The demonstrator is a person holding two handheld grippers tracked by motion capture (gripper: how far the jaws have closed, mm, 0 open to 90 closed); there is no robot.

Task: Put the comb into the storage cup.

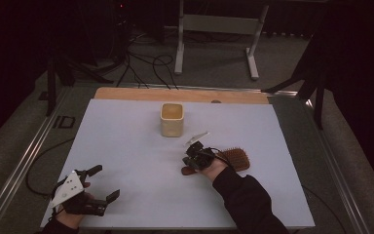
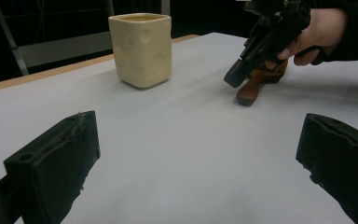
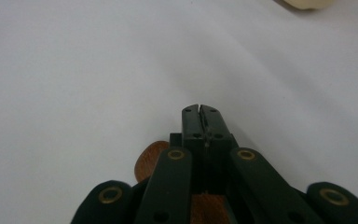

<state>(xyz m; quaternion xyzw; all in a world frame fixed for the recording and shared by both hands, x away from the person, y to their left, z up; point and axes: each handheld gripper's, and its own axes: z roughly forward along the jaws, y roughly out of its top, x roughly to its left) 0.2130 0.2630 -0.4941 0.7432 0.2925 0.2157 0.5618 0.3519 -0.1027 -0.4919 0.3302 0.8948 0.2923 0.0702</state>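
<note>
R tongs [image 3: 200, 112] are pressed together just above the brush [image 1: 233, 158] handle, nothing pinched; L tongs [image 2: 196, 158] spread, idle; re-opening & lower approach is judged needed for pickup

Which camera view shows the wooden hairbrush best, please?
The high view shows the hairbrush best: its bristle head lies bare beside the right tool, which hovers over the handle. The left gripper view gives just the brown handle end under that tool. The right gripper view gives bits of brown wood behind the jaws.

Hairbrush [image 1: 233, 158] handle largely hidden under right hand-held gripper [image 1: 194, 157]; cup [image 3: 307, 3] cut off by frame edge
</note>
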